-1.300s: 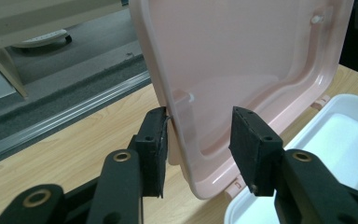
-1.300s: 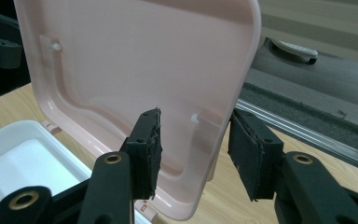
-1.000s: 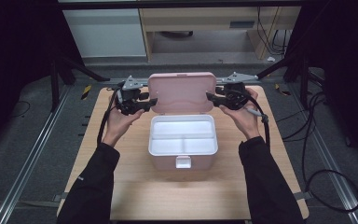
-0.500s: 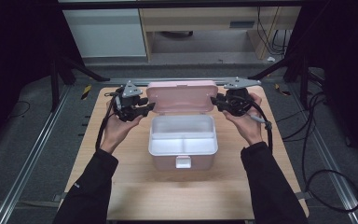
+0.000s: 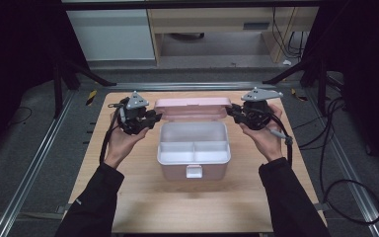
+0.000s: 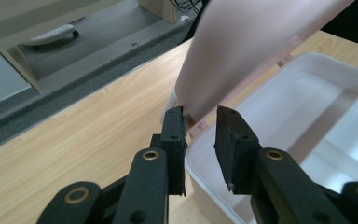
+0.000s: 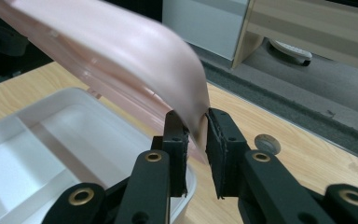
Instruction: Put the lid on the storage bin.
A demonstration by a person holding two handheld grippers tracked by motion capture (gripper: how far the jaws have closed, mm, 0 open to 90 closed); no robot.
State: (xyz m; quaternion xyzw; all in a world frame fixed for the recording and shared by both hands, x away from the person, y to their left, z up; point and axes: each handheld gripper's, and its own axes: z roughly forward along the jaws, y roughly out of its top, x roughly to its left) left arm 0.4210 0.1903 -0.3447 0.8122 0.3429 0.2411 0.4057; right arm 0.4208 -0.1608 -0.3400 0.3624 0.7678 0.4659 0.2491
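Pink lid (image 5: 191, 108) — raised behind white box (image 5: 192, 148); right gripper (image 7: 196, 122) pinching its corner, left gripper (image 6: 200, 122) closing around opposite corner, not yet touching — evidently to swing it.

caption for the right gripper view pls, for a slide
Right gripper with its jaws closing around the corner of the raised pink lid, above the open white box.

- Black long sleeves (image 5: 96, 200) on both forearms, hands bare.
- Black jaws with brass-ringed pivots and flat ribbed pads (image 6: 227, 140).
- Grey three-cornered plate (image 5: 261, 93) atop each gripper.
- Black cable (image 5: 109, 140) trailing from each.
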